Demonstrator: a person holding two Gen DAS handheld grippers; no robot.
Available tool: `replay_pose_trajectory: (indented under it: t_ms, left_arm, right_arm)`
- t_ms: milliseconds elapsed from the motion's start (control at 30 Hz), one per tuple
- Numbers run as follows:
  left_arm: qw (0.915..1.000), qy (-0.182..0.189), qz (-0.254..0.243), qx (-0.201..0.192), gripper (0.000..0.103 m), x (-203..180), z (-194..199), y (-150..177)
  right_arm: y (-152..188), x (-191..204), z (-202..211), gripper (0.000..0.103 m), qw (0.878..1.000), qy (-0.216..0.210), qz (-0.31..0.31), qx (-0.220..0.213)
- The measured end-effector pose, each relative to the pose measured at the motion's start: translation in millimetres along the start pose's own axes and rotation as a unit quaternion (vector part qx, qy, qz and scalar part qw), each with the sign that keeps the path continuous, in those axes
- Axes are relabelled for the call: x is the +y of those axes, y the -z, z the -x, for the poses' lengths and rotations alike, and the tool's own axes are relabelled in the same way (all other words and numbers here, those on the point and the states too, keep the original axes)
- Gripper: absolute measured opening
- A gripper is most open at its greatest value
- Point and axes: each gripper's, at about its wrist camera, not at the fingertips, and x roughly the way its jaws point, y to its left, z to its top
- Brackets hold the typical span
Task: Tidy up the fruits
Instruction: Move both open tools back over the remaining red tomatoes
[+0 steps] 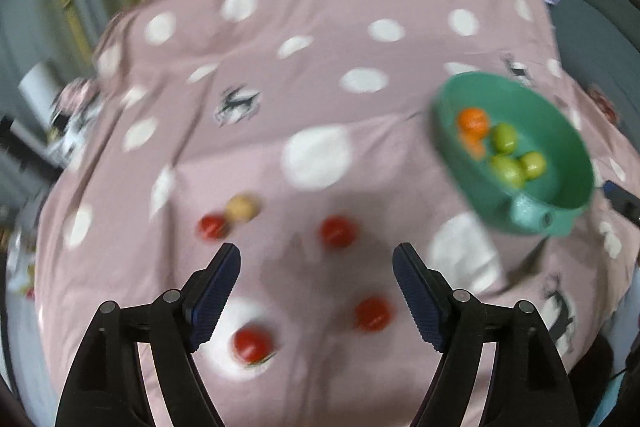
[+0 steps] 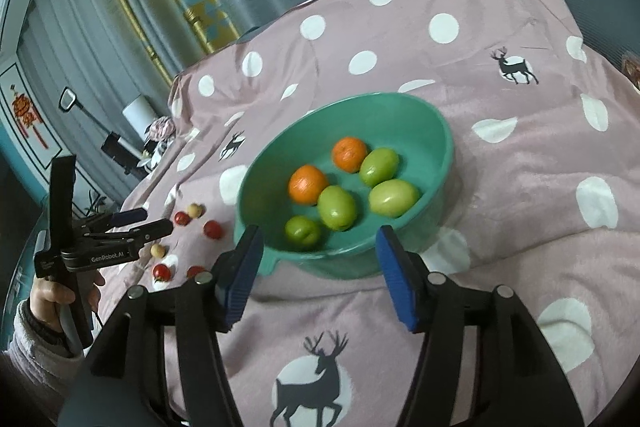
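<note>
Hovering over a pink spotted bedspread [image 2: 500,163], the left gripper [image 1: 316,263] has its fingers apart and empty above four small red fruits [image 1: 338,231] and a pale one [image 1: 241,207]. At two o'clock from it sits a green bowl [image 2: 400,115] holding oranges [image 2: 307,184] and green fruits [image 2: 337,207]. The right gripper [image 2: 318,243] points at the bowl's near rim, fingers apart, gripping nothing.

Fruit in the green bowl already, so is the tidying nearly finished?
About halfway. Two oranges and four green fruits sit in the bowl. Both hand-held grippers, left and right, are open and empty. Four red fruits and two pale ones remain on the blanket.
</note>
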Motion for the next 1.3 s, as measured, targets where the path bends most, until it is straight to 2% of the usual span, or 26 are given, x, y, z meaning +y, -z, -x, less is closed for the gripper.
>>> replay_pose_trajectory:
  t_ms: [200, 400, 867, 1033, 1167, 1300]
  left_arm:
    - [0.9991, -0.026, 0.03, 0.016, 0.079, 40.9, 13.6, 43.9]
    - [0.9991, -0.013, 0.034, 0.023, 0.079, 51.7, 18.1, 75.5]
    - [0.9962, 0.051, 0.065, 0.027, 0.079, 53.2, -5.7, 79.3]
    - [0.9949, 0.063, 0.074, 0.027, 0.078, 57.6, -15.8, 76.8]
    - [0.994, 0.07, 0.079, 0.031, 0.071, 61.6, -25.2, 75.1]
    - [0.9934, 0.073, 0.082, 0.035, 0.071, 64.9, -33.2, 71.7]
  right_arm:
    - [5.1, 28.1, 2.0, 0.062, 0.999, -0.026, 0.038, 0.011]
    - [12.3, 58.1, -10.6, 0.064, 0.995, -0.05, 0.071, 0.041]
    - [45.5, 119.4, -61.2, 0.064, 0.978, -0.074, 0.14, 0.134]
    - [50.6, 133.5, -77.0, 0.064, 0.973, -0.079, 0.153, 0.152]
    - [50.3, 141.1, -92.2, 0.064, 0.971, -0.078, 0.159, 0.163]
    - [47.3, 144.8, -105.6, 0.063, 0.969, -0.076, 0.161, 0.17]
